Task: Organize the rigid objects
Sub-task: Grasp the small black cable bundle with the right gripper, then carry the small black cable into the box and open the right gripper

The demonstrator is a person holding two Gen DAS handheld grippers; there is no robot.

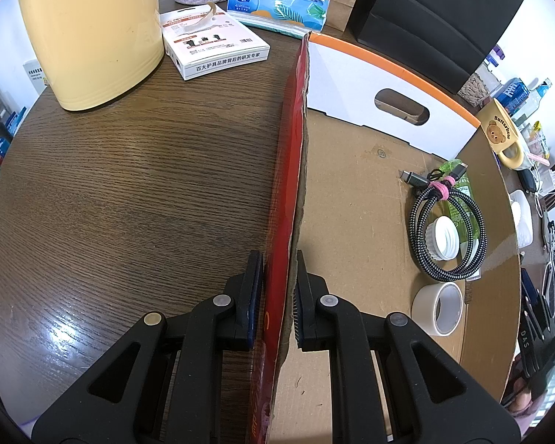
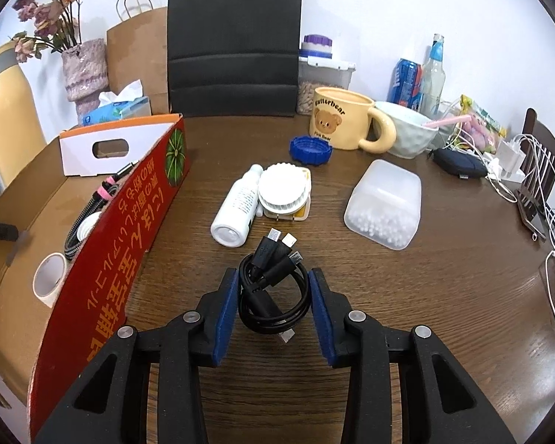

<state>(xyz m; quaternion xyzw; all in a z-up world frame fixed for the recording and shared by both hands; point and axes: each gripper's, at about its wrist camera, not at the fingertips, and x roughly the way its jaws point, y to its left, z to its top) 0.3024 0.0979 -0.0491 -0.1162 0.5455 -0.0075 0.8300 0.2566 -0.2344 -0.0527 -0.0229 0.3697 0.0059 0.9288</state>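
Observation:
In the left wrist view my left gripper (image 1: pixel 277 255) is shut on the red side wall (image 1: pixel 290 170) of an open cardboard box; one pad is outside it, the other inside. In the box lie a braided cable coil (image 1: pixel 447 229), a white tape roll (image 1: pixel 440 309) and a white lid (image 1: pixel 446 236). In the right wrist view my right gripper (image 2: pixel 273 273) is shut on a coiled black cable (image 2: pixel 273 288), held just above the table beside the box (image 2: pixel 129 244). Beyond it lie a white bottle (image 2: pixel 238 207), a white round case (image 2: pixel 283 188) and a blue cap (image 2: pixel 310 150).
A translucent tub of white beads (image 2: pixel 384 203) lies to the right. A bear mug (image 2: pixel 344 120), a bowl (image 2: pixel 407 133), bottles and chargers crowd the far right. A black bag (image 2: pixel 235 48), tissues (image 1: pixel 277 5), a white carton (image 1: pixel 214 48) and a yellow jug (image 1: pixel 92 33) stand behind.

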